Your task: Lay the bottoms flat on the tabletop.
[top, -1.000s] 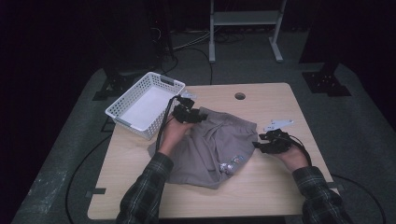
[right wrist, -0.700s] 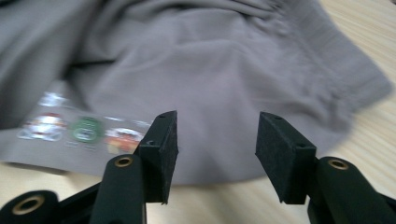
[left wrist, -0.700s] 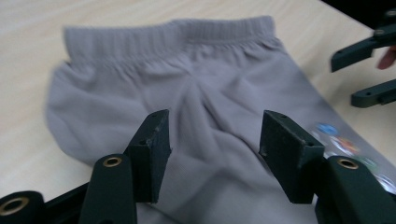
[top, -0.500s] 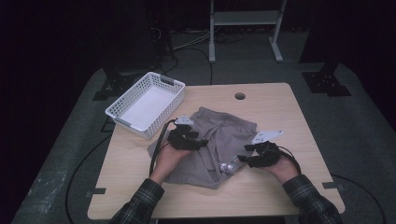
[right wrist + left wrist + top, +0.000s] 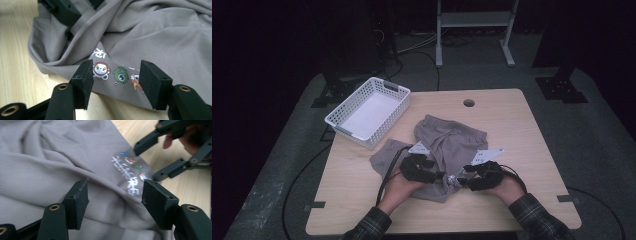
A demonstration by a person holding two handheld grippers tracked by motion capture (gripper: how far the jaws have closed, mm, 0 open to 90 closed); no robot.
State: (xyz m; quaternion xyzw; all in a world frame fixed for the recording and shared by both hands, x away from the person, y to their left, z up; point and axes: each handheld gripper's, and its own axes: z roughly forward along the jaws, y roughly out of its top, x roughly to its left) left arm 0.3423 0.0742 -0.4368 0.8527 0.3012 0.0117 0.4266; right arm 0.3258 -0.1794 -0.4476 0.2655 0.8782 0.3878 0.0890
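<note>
High view shows the grey garment crumpled on the desk, just beside the white basket. Left hand-held gripper and right hand-held gripper face each other at the garment's near edge, jaws spread after just opening, over its printed cartoon figures, pinching nothing.

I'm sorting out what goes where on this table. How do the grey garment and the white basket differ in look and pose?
The grey garment is soft cloth, crumpled flat on the table; the white basket is rigid, with upright slatted walls. The garment carries small cartoon prints near one edge; the basket is plain. The garment lies mid-table at the left gripper and right gripper; the basket sits at the far left corner, overhanging the edge. Both rest on the table.
</note>
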